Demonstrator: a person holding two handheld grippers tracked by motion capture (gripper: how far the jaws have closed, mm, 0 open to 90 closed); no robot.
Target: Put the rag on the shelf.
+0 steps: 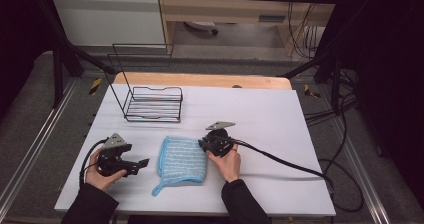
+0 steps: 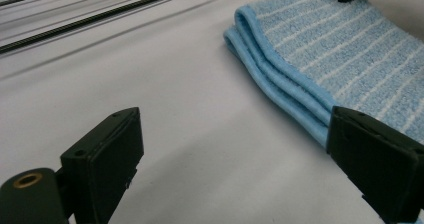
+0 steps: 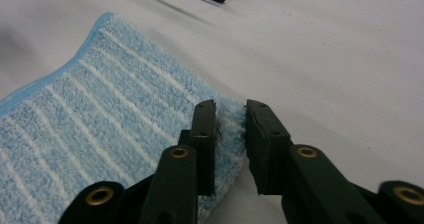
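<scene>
Folded blue cloth, lengthwise front-to-back

Folded towel flat on surface, centre-front. Wire rack behind towel, toward rear-left, well apart. Left tool just left of towel, clear of it. Right tool at towel's right edge, towel corner between jaws.

A black wire rack stands on the white table cover, toward its far left part, with a tall wire frame rising at its back. Beyond the cover a strip of bare wooden tabletop shows. Black cables trail over what seems to be grey flooring on the right.
</scene>
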